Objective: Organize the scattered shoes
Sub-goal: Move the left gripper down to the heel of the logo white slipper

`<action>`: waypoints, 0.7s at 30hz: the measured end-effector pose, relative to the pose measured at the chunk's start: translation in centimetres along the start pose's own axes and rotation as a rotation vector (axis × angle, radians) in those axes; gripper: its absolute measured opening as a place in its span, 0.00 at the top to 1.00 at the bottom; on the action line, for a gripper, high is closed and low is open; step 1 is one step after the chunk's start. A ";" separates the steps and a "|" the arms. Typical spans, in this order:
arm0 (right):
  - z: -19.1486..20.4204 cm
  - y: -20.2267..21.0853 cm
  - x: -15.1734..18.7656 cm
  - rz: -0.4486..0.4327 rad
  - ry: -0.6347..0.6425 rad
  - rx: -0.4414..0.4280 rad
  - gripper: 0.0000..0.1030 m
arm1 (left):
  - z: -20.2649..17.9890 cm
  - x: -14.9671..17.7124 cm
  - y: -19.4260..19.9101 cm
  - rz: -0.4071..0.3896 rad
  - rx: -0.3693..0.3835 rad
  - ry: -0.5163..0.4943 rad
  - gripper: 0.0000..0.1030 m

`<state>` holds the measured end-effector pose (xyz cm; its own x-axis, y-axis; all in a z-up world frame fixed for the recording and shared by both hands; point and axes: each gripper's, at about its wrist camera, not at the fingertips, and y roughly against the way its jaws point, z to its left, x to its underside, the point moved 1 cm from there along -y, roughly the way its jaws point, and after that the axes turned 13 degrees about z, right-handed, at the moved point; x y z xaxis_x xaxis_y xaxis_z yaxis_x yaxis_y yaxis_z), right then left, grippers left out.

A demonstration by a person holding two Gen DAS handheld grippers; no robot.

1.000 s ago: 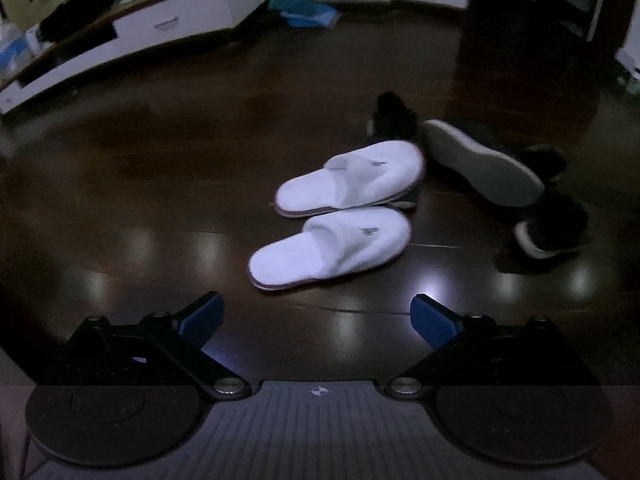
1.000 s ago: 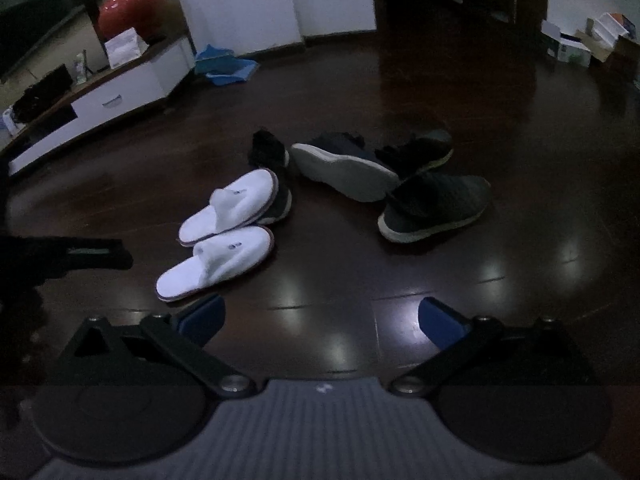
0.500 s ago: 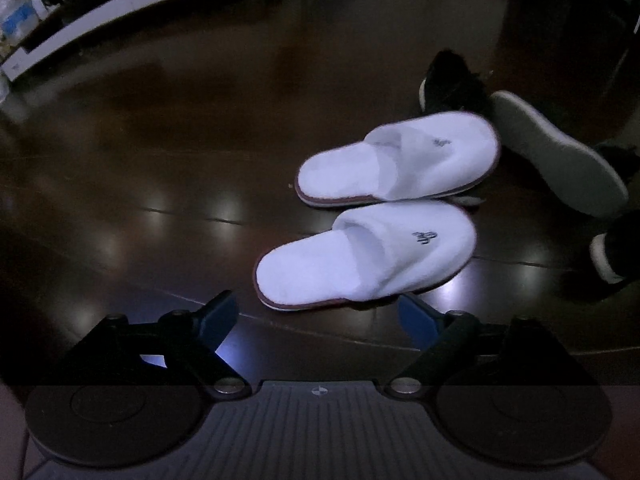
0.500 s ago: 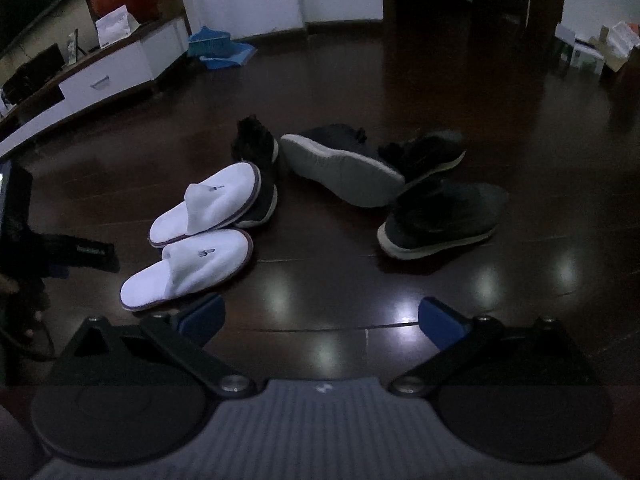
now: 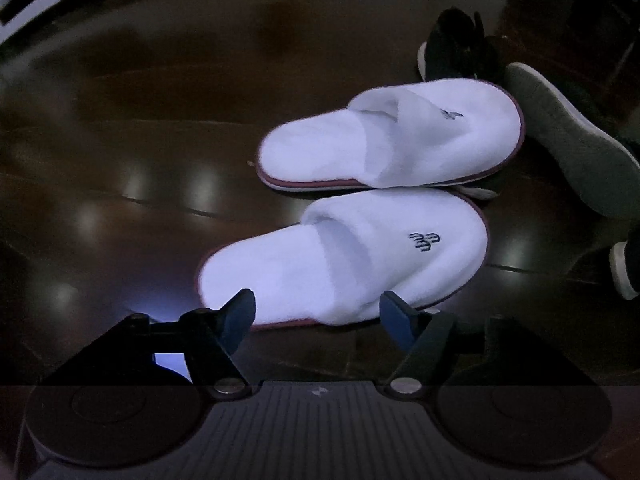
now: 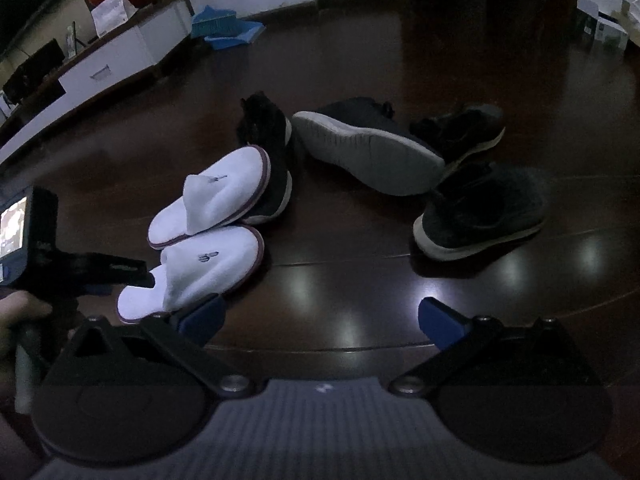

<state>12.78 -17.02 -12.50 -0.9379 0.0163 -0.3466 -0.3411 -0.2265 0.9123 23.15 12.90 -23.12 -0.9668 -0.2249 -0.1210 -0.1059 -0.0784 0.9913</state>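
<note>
White terry, trimmed in maroon: the near slipper [image 5: 344, 256] lies on the dark wood floor [image 5: 140, 152], touching the far slipper [image 5: 392, 140], whose toe rests on a black sneaker [image 6: 272, 148]. The left gripper [image 5: 318, 316], closer than half a second ago, now frames the near slipper's heel between its open fingers, gripping nothing. The right gripper [image 6: 320, 320] hangs wide open and empty, little changed. An overturned shoe [image 6: 368, 152] shows its grey sole beside two dark shoes [image 6: 480, 208].
</note>
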 end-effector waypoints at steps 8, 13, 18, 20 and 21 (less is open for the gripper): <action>-1.2 -0.3 0.2 0.015 -0.012 0.008 0.00 | -0.8 -1.1 -2.6 0.031 0.015 0.004 0.48; -1.7 0.2 0.7 0.022 -0.021 0.018 0.00 | -1.6 -1.4 -3.3 0.042 0.027 -0.011 0.60; -1.8 -0.4 0.3 0.016 -0.026 0.029 0.00 | -2.3 -0.8 -4.3 0.072 0.043 -0.029 0.85; -1.8 -0.3 0.5 0.017 -0.024 0.030 0.00 | -2.2 -0.6 -4.4 0.078 0.042 -0.028 0.90; -1.7 -0.2 0.5 0.017 -0.023 0.031 0.00 | -2.1 -0.5 -4.4 0.082 0.043 -0.026 0.92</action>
<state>12.45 -18.66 -13.26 -0.9446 0.0354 -0.3265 -0.3268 -0.1967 0.9244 24.61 11.28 -27.51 -0.9782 -0.2039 -0.0389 -0.0358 -0.0185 0.9992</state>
